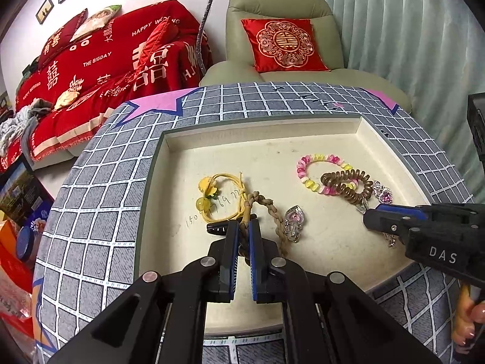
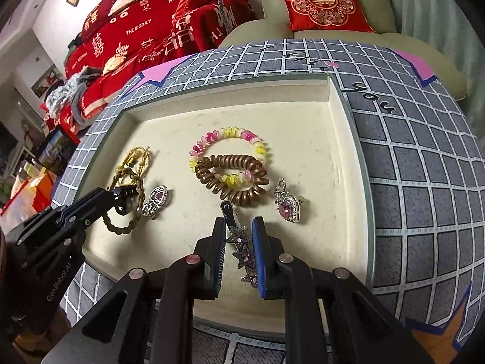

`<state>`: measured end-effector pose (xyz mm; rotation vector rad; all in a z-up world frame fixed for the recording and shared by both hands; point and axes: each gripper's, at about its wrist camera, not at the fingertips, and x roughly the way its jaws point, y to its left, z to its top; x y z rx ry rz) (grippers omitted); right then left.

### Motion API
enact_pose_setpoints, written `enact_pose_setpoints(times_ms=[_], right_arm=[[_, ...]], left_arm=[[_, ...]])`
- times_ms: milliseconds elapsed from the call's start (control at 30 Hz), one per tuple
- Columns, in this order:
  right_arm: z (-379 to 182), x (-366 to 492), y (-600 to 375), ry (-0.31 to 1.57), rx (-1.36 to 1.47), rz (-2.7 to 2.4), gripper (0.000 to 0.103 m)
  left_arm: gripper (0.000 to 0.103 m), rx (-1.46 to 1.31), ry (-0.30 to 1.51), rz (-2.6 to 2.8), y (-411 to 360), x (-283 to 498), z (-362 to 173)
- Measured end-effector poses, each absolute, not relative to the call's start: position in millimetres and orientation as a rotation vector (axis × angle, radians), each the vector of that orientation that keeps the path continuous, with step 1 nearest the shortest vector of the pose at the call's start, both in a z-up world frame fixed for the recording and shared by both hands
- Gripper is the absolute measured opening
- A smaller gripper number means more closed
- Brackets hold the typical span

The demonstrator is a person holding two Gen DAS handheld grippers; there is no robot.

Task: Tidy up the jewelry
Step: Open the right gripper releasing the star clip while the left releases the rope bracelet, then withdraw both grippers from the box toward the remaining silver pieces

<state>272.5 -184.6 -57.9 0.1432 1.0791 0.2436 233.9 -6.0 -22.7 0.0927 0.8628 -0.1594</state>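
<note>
A cream tray (image 1: 260, 139) holds the jewelry. My left gripper (image 1: 244, 227) is shut on a braided brown cord bracelet (image 1: 274, 212), beside a yellow flower cord bracelet (image 1: 218, 194) and a black clip (image 1: 216, 229). A pink-stone pendant (image 1: 294, 218) lies to its right. My right gripper (image 2: 239, 227) is open around a star hair clip (image 2: 242, 251), fingers either side, not closed. A brown coil hair tie (image 2: 233, 179) overlaps a pink-yellow coil tie (image 2: 230, 139). A second pink pendant (image 2: 288, 204) lies right of them.
The tray sits on a grey grid-patterned cloth (image 1: 100, 182) with pink stars. A red-covered sofa (image 1: 106, 57) and a green armchair with a red cushion (image 1: 285, 42) stand behind. Boxes (image 1: 18, 191) lie on the floor at left.
</note>
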Motion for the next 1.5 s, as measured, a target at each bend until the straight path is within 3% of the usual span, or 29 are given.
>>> enact_pose_setpoints(times_ms=[233,367,467,700,1500], right_arm=[[-56,268,-181,1.071,0.107,0.241,0.022],[-55,269,-182,1.071,0.121,0.249,0.046],[-55,268,-184,1.070,0.121,0.245,0.049],[-38,264,-199,1.025,0.270,0.286,0.068],[-2,236,-229,0.974,0.319,0.231,0.069]], left_arm=[[0.016,0.109,0.862,-0.149,-8,232,-23],[0.016,0.113,0.864,-0.147,-10,231,-23],[0.016,0.113,0.868,-0.144,-11,231,-23],[0.016,0.097,0.856,-0.133,-7,229,-16],[0.017,0.086,0.864,-0.144,-15,239,-11]])
